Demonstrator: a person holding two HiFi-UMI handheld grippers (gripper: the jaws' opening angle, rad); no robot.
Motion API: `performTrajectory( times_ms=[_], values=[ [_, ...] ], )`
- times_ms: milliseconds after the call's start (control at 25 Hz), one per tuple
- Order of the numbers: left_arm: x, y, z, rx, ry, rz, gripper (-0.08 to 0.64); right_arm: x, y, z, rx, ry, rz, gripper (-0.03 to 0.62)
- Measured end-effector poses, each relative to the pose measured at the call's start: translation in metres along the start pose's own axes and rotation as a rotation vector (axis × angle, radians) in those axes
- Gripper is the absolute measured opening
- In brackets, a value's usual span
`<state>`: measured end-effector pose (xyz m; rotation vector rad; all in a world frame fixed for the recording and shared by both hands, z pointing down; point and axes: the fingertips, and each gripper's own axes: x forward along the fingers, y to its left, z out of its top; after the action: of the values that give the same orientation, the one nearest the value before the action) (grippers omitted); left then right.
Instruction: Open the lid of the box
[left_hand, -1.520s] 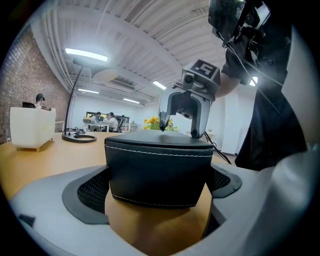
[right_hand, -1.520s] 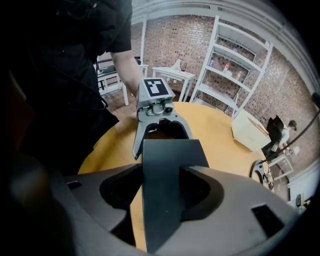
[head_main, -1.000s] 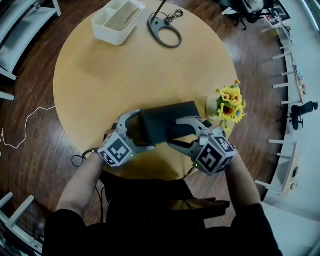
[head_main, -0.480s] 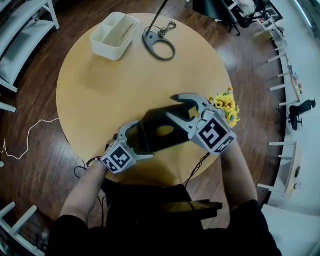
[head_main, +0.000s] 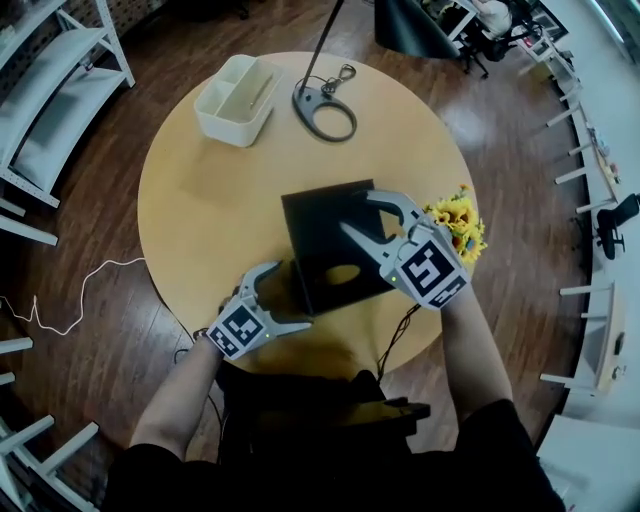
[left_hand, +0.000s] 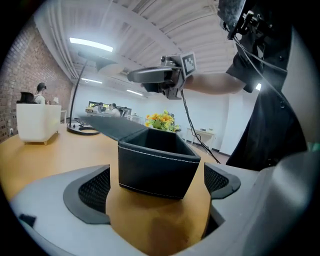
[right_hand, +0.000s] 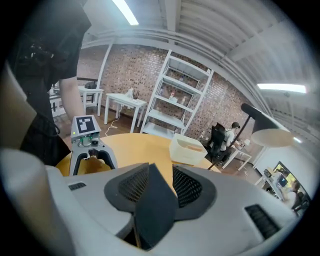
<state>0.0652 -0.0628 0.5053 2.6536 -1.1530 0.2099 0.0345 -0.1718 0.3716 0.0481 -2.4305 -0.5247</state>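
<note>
The black box (head_main: 330, 285) sits just off the centre of the counter (head_main: 200, 200), toward five o'clock. Its lid (head_main: 320, 215) is open, reaching back toward twelve. The right gripper (head_main: 357, 210) is clamped on the lid's edge, with the black flap pinched between its pads. The left gripper (head_main: 294, 294), at the box's seven o'clock, has its jaws apart and the box just ahead of them, not touching. Sunflowers (head_main: 460, 220) stand at the box's three o'clock.

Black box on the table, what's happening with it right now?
The person's right gripper is clamped on the edge of the black box's lid, which stands open. The left gripper sits open at the near side of the box on the round table, its pads not pressing on it.
</note>
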Motion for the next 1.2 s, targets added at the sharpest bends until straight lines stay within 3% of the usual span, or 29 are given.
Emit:
performTrajectory(
  times_ms=[320,600,720,800,920,1000,1200],
  values=[
    [-0.059,0.027,0.056,0.045,-0.077,0.089,0.56,-0.057,-0.002,-0.008,0.142,-0.081,-0.144,0.155],
    [-0.093,0.051,0.15,0.108,-0.207,0.124,0.488,-0.103,-0.005,-0.022,0.251,-0.14,-0.306,0.155],
    [-0.098,0.052,0.184,0.109,-0.268,0.147,0.355,-0.131,-0.004,-0.02,0.405,-0.266,-0.372,0.155],
    [-0.099,0.053,0.2,0.096,-0.307,0.176,0.242,-0.154,-0.004,-0.018,0.515,-0.376,-0.433,0.068],
    [-0.098,0.047,0.213,0.056,-0.359,0.182,0.205,-0.185,0.001,-0.035,0.679,-0.49,-0.538,0.005],
    [-0.096,0.046,0.214,0.05,-0.365,0.195,0.11,-0.197,0.007,-0.053,0.76,-0.503,-0.6,0.003],
    [-0.095,0.043,0.198,0.021,-0.334,0.177,0.11,-0.202,0.029,-0.082,0.9,-0.525,-0.673,0.002]
  ],
)
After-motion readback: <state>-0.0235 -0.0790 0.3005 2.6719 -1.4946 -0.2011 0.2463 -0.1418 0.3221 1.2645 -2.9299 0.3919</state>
